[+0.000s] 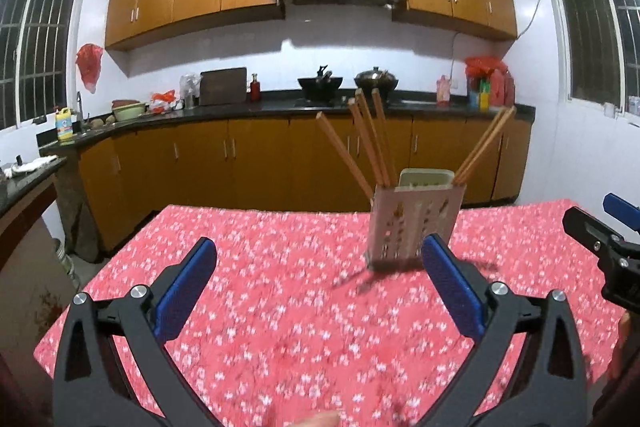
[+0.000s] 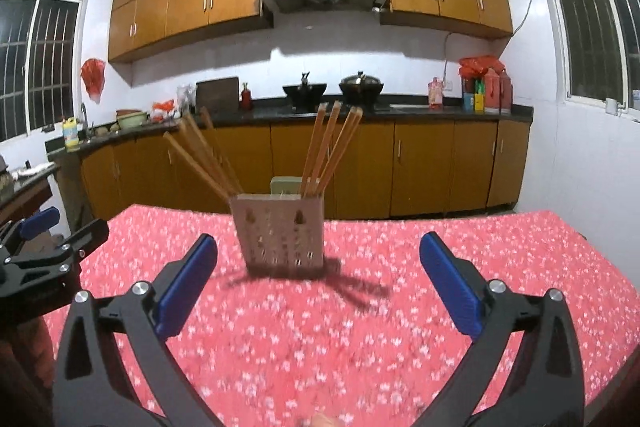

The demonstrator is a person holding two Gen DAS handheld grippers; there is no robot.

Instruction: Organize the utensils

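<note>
A pale perforated utensil holder [image 1: 414,223] stands upright on the red floral tablecloth [image 1: 280,307]. Several wooden chopsticks [image 1: 370,139] lean out of it to the left and right. My left gripper [image 1: 316,255] is open and empty, its right pad just in front of the holder. In the right wrist view the holder [image 2: 282,233] stands ahead of my right gripper [image 2: 318,253], which is open and empty, with chopsticks [image 2: 328,147] fanning out above. Each gripper shows at the edge of the other's view, the right one [image 1: 608,239] and the left one [image 2: 44,251].
Beyond the table's far edge [image 2: 400,219] runs a dark kitchen counter [image 1: 280,107] with woks, bottles and a cutting board over orange cabinets. A side counter [image 1: 24,179] stands at the left. Windows flank both walls.
</note>
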